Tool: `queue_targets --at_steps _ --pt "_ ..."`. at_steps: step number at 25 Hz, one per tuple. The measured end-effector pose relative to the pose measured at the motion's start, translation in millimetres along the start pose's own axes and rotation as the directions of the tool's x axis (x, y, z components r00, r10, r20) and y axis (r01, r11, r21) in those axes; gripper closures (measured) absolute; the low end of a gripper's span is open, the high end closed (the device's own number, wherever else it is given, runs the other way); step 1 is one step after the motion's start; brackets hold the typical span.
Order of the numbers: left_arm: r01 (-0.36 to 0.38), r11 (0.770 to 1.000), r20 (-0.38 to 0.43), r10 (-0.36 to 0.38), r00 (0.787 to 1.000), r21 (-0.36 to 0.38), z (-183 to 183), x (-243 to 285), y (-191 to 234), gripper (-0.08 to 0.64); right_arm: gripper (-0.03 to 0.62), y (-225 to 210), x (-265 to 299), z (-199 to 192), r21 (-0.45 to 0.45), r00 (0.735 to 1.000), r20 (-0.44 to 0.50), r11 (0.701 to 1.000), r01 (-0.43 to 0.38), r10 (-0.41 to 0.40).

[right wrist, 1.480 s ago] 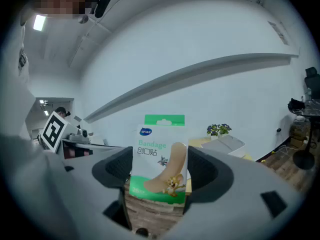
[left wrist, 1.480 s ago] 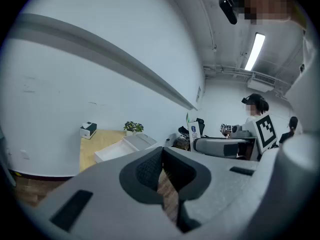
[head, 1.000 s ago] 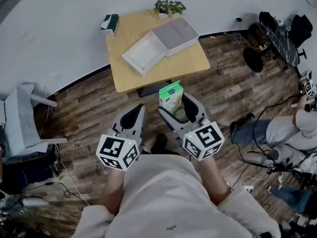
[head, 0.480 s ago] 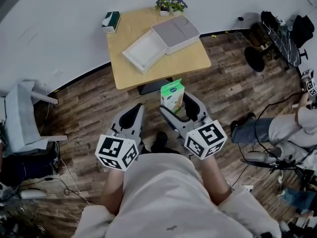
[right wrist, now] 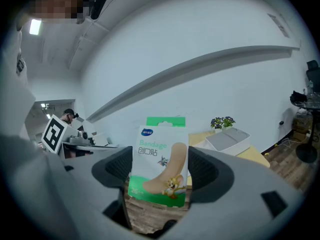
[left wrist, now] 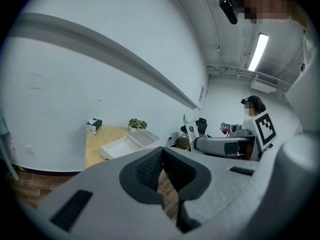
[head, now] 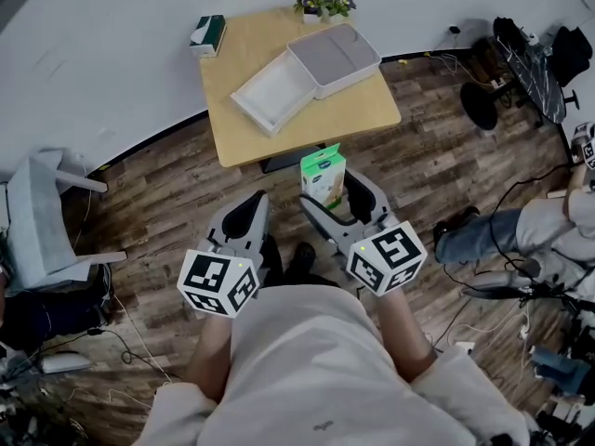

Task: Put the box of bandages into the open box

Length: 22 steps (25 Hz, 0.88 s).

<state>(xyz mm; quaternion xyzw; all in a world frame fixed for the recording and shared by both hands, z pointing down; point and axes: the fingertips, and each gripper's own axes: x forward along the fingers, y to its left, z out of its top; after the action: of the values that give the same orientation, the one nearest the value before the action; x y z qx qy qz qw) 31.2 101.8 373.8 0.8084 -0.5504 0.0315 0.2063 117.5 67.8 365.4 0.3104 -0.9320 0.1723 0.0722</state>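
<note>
Gripping the green-and-white cardboard box of bandages (right wrist: 159,156) upright, the right gripper (right wrist: 160,179) has its dark pads clamped on the pack's lower side edges, printed face to the camera, green hang tab standing clear above the jaws. In the head view that pack (head: 323,177) sits dead centre of the frame, out over the brown wood-plank floor (head: 167,203) and just below the near edge of the pale wooden table (head: 358,110), so it's not yet over the tabletop. Up at the top middle lies the target, the shallow white open box (head: 274,93), with its grey lid (head: 333,59) touching it on the right. The left gripper (head: 249,214), lower left of centre, has its jaws pressed together on nothing and hangs idle beside its partner. Now the risks, as I read them: the hold is low on a light, thin carton, so it may pivot or slip out while it hangs over the floor. Squeezing harder could buckle the card. And with lid and tray side by side, a release too far right would land the pack on the lid, while the tray's low wall could catch a bottom corner and tip it.
</note>
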Motion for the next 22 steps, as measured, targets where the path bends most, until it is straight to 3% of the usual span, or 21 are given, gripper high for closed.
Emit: queue_targets --at_steps 22 --pt "0.075 0.997 -0.018 -0.075 0.997 -0.017 49 53 91 0.561 0.242 -20 100 31 0.020 0.997 -0.030 0.997 0.070 -0.070"
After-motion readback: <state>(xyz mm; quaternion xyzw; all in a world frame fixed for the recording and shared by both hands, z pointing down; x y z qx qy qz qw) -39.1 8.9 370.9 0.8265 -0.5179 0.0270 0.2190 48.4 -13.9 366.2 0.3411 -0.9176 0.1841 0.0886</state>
